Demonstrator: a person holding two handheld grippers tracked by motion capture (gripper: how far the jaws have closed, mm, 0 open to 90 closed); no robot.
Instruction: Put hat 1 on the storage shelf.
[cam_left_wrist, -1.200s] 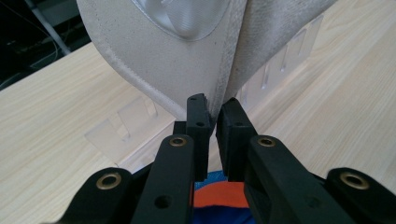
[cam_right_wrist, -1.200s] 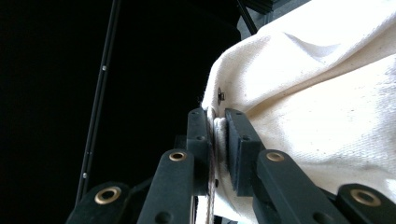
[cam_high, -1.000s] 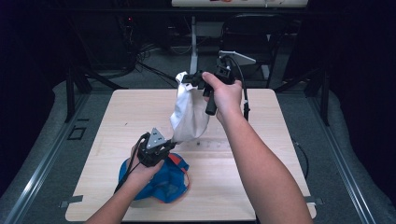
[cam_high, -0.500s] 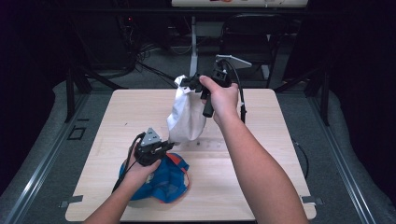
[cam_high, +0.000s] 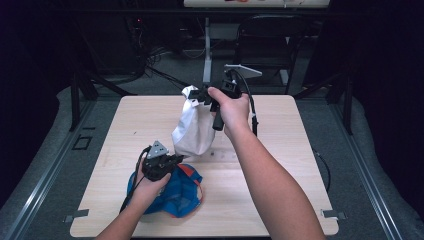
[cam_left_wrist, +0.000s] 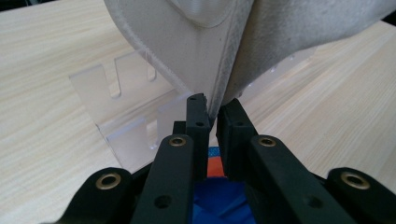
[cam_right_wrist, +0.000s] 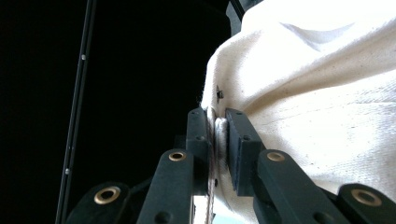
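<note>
White cap (cam_high: 192, 127) stretched between grippers: right gripper (cam_right_wrist: 217, 123) pinching top edge, left gripper (cam_left_wrist: 212, 114) pinching bottom edge. Clear stand (cam_left_wrist: 123, 109) beyond left jaws, unused; placing probably left.

One camera looks down from high above the table (cam_high: 280, 200). Two more ride on the grippers, very close up (almost touching). All three see the white cloth (cam_high: 192, 131).
</note>
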